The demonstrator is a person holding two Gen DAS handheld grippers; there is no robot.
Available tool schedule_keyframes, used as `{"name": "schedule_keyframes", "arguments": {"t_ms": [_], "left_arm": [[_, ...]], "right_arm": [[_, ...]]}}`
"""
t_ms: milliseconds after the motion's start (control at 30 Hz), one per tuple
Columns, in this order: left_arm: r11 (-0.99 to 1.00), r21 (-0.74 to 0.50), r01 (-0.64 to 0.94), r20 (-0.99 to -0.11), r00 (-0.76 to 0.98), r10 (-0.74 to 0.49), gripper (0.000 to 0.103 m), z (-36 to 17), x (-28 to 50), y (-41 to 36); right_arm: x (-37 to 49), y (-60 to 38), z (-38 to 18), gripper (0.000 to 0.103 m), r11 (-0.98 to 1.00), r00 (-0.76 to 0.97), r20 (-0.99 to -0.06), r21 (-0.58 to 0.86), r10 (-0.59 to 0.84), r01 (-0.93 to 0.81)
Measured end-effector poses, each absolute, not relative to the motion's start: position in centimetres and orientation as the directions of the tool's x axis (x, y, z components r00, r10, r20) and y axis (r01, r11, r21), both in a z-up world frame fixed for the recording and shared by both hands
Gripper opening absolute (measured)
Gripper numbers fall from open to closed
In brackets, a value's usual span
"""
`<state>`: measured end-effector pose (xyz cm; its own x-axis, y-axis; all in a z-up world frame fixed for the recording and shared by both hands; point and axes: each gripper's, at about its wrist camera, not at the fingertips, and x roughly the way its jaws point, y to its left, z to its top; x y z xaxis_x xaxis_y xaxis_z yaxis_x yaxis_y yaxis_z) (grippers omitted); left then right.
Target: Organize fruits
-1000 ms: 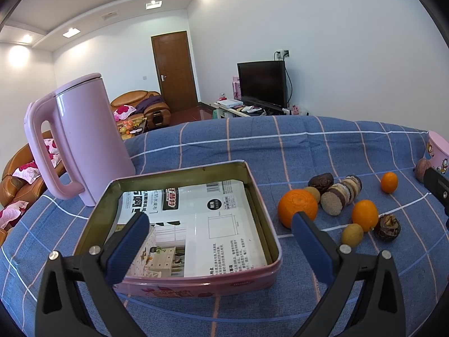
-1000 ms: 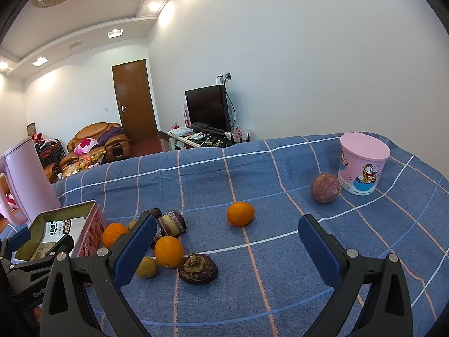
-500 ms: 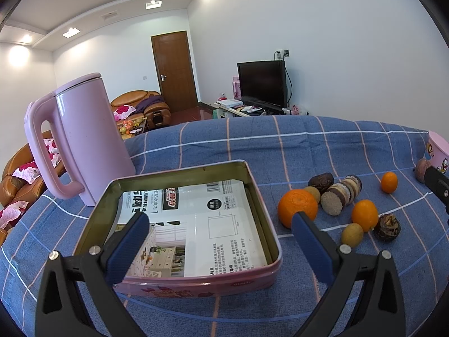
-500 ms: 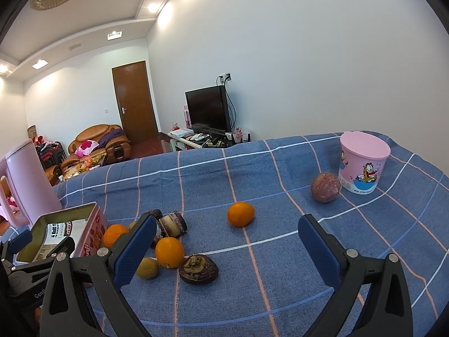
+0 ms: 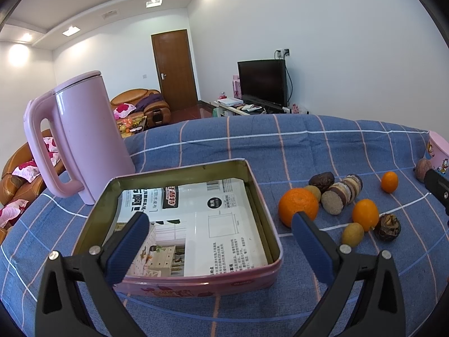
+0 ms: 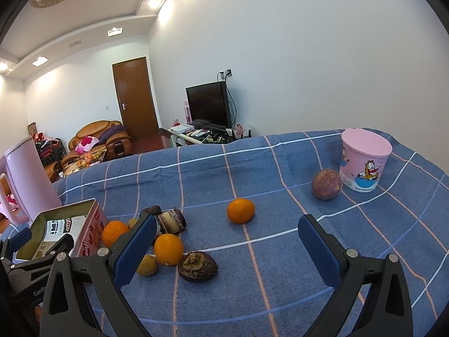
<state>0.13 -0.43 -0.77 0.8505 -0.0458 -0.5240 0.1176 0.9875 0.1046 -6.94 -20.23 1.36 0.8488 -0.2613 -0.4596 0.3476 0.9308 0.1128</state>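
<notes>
A pink tin tray [image 5: 276,243] lined with printed paper lies on the blue checked cloth; it also shows in the right wrist view [image 6: 92,219]. To its right lie a big orange [image 5: 298,206], a smaller orange [image 5: 364,214], a small far orange [image 5: 389,181], a kiwi-like fruit [image 5: 352,234], dark fruits [image 5: 388,227] and a cut brown piece [image 5: 341,193]. My left gripper [image 5: 219,230] is open and empty over the tray's near edge. My right gripper [image 6: 224,238] is open and empty above the cloth, right of the fruit pile [image 6: 168,248]. A purple-brown fruit [image 6: 326,184] lies by the cup.
A tall pink kettle [image 5: 81,137] stands behind the tray at left. A pink cartoon cup [image 6: 364,163] stands at the far right. The table's far edge drops off toward a room with sofa, TV and door.
The right gripper has shifted slightly, its view drifting a little to the right. The left gripper and the fruits have not moved.
</notes>
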Motion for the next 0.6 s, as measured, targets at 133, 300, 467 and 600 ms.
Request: {"name": "schedule_keyframes", "arguments": {"t_ms": [133, 300, 467, 600], "left_arm": [[0.988, 0.105, 0.116, -0.53, 0.847, -0.043, 0.103, -0.9, 0.1, -0.4], [0.984, 0.108, 0.143, -0.534, 0.843, -0.063, 0.103, -0.9, -0.2, -0.5], [0.976, 0.115, 0.184, -0.518, 0.85, -0.099, 0.103, -0.6, -0.8, -0.9], [0.969, 0.075, 0.237, -0.551, 0.82, -0.158, 0.103, -0.6, -0.8, -1.0]], "right_arm": [[-6.9, -20.8, 1.5, 0.102, 0.926, 0.84, -0.466, 0.104, -0.277, 0.363], [-6.6, -22.4, 1.2, 0.069, 0.915, 0.802, -0.522, 0.094, -0.291, 0.393], [-4.5, -22.5, -1.3, 0.048, 0.936, 0.75, -0.656, 0.208, -0.083, 0.285], [-4.0, -21.3, -1.7, 0.049, 0.949, 0.744, -0.668, 0.239, 0.007, 0.206]]}}
